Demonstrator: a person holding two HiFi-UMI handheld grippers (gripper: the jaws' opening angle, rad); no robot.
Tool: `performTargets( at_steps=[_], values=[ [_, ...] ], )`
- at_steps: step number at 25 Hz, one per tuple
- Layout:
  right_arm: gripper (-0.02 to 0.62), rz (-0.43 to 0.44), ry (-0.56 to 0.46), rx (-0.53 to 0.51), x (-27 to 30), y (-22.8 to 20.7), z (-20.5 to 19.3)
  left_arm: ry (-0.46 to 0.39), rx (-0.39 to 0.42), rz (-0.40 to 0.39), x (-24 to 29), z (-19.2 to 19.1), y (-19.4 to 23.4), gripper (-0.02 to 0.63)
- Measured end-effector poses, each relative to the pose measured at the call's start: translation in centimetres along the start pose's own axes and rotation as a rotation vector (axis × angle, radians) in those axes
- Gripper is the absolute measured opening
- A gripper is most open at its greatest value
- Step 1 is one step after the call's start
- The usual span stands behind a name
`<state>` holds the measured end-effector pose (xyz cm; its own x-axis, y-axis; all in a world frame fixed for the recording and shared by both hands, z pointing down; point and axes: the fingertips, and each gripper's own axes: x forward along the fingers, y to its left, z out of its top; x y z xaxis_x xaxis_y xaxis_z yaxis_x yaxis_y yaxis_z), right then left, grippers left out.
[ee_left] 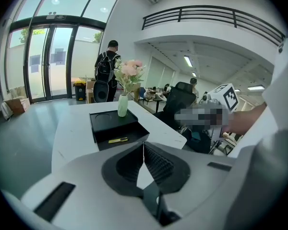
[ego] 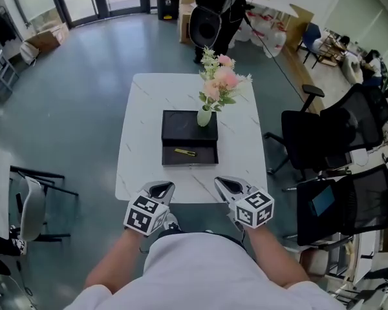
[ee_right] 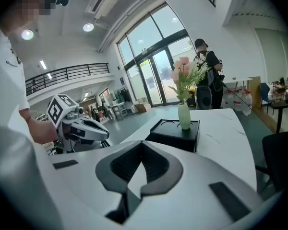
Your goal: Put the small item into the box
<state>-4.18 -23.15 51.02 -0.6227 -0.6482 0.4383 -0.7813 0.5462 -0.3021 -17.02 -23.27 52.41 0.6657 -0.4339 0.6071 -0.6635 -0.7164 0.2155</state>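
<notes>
White surface [ego: 142, 108], near edge: left gripper [ego: 159, 188] and right gripper [ego: 227, 185] hover side by side, fingers [ee_left: 159, 163] fully closed on nothing.

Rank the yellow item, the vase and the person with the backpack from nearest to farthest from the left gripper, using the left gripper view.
1. Yellow item: in the black box's open part, just ahead of the left gripper.
2. Vase: on the box's raised back part, behind the item.
3. Person with the backpack: standing past the table's far end.
</notes>
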Motion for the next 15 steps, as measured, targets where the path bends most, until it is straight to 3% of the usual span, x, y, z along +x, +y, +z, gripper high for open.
performTargets(
  at_steps=[7, 15],
  values=[
    [0.015, 0.042, 0.0, -0.027, -7.6, -0.8, -2.5, -0.017, -0.004, -0.011, 1.7, -0.4, -8.5, 0.017],
    [0.015, 0.078, 0.012, 0.005, -10.6, -1.6, -6.5, 0.001, -0.053, 0.096, -0.1, -2.9, -10.9, 0.017]
  ],
)
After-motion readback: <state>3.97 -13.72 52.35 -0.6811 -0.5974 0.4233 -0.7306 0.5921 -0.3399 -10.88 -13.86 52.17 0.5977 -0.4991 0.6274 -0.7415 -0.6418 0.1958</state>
